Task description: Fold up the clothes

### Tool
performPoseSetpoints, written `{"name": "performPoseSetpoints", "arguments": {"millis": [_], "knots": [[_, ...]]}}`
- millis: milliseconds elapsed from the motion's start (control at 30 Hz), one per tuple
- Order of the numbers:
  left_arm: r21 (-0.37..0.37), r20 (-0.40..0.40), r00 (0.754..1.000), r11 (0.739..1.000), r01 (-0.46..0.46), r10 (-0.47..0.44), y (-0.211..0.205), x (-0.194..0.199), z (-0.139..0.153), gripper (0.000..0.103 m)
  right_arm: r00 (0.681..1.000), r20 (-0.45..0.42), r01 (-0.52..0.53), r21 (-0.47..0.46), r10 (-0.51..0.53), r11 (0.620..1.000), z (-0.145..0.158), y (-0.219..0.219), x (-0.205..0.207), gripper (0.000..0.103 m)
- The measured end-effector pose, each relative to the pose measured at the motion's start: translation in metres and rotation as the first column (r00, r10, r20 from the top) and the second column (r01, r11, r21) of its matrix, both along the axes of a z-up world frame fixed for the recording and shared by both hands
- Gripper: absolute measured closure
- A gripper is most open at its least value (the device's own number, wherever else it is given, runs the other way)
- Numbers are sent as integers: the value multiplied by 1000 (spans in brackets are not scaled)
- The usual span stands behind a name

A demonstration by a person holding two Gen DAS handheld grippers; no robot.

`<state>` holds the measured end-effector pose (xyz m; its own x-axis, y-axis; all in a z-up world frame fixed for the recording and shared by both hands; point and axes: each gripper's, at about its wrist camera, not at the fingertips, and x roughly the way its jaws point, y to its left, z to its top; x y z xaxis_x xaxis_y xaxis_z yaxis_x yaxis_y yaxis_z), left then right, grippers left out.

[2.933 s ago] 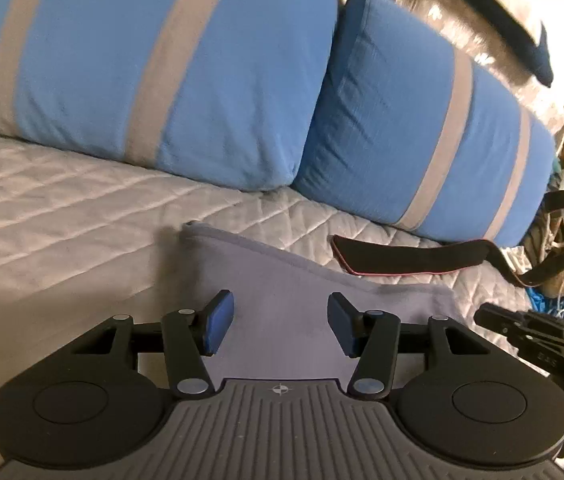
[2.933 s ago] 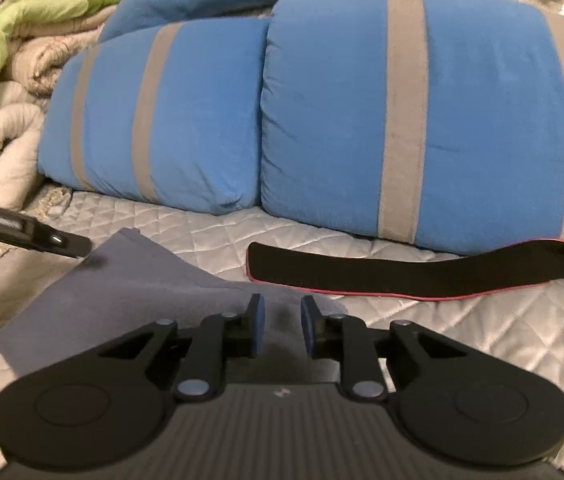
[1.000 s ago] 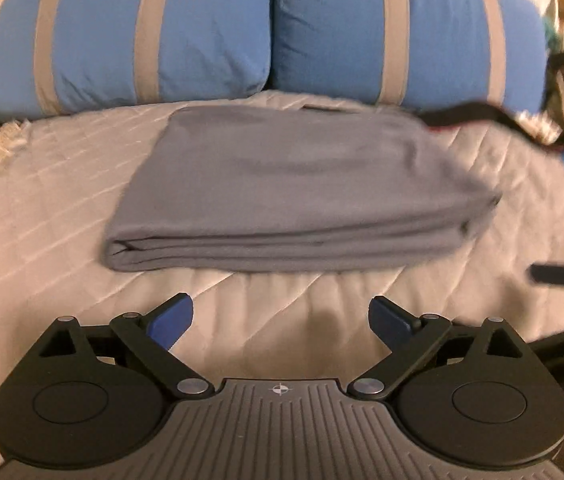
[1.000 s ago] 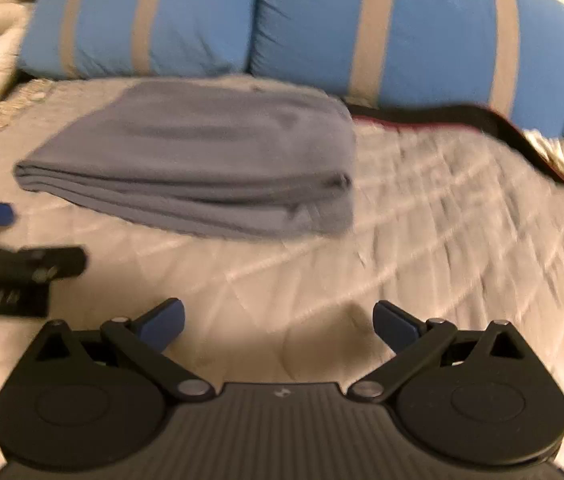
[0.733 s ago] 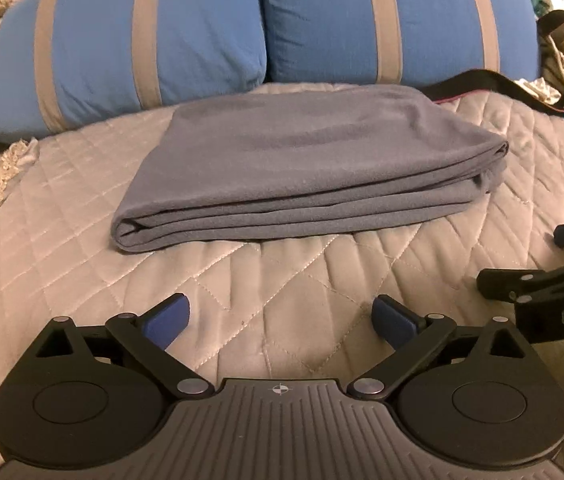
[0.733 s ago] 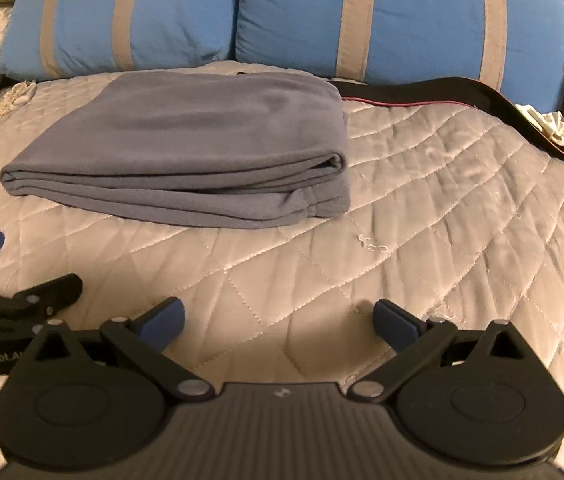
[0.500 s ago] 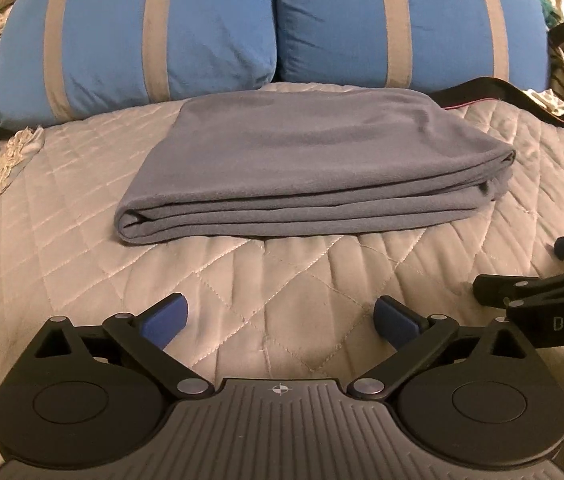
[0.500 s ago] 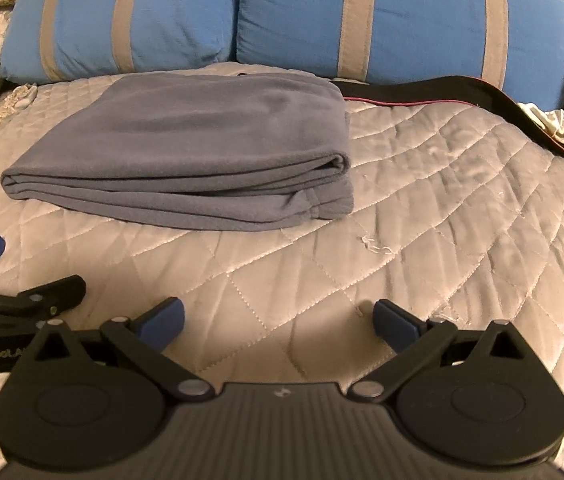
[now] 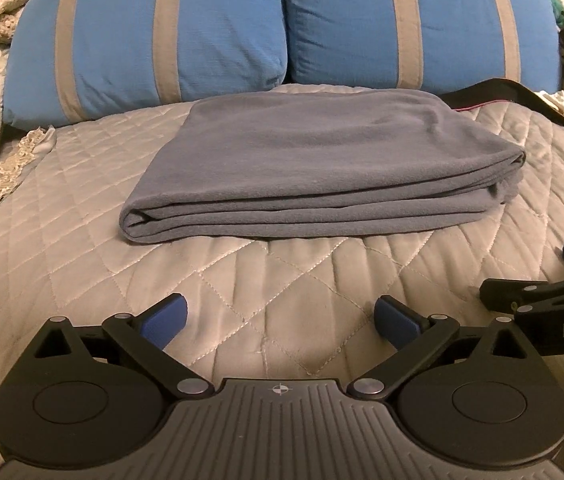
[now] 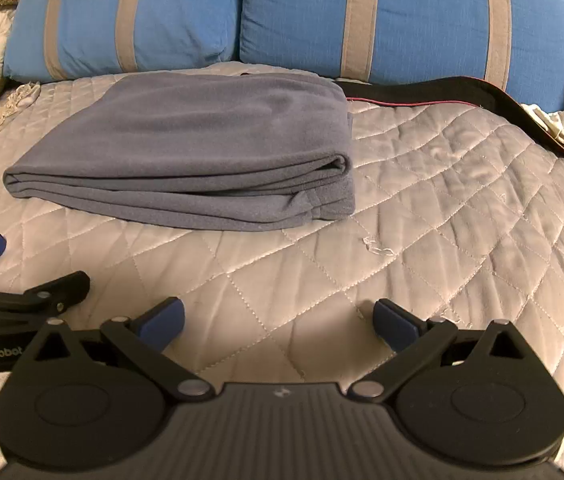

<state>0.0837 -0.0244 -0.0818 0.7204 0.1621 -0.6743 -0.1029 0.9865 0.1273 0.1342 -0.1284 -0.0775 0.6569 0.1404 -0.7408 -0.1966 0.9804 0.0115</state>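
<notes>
L gripper [image 9: 279, 320]: was over grey cloth [image 9: 314, 172], jaws half-open → now pulled back, jaws full wide, nothing betw. | R gripper [image 10: 277, 320]: was near-shut at cloth's edge → now wide, clear of it | cloth: was flat single layer → now folded stack on bed [image 9: 81, 200], untouched

black strap [image 10: 422, 96] partly hidden behind folded grey cloth [image 10: 201, 144], right gripper [image 9: 554, 312] cut off by frame edge
</notes>
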Motion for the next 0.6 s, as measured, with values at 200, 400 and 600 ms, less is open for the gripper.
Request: {"name": "performPoseSetpoints", "arguments": {"millis": [200,400,600], "knots": [[1,8,1000,1000,-3,3,-1,0,-1,1,1000,2,2,0,-2,1000,-1,0,-1,0],[-1,15,1000,1000,-4,4,-1,-2,-1,1,1000,4,4,0,-4,1000,-1,0,-2,0],[-1,18,1000,1000,-14,14,-2,-2,-1,1,1000,7,5,3,-5,1000,-1,0,-2,0]]}}
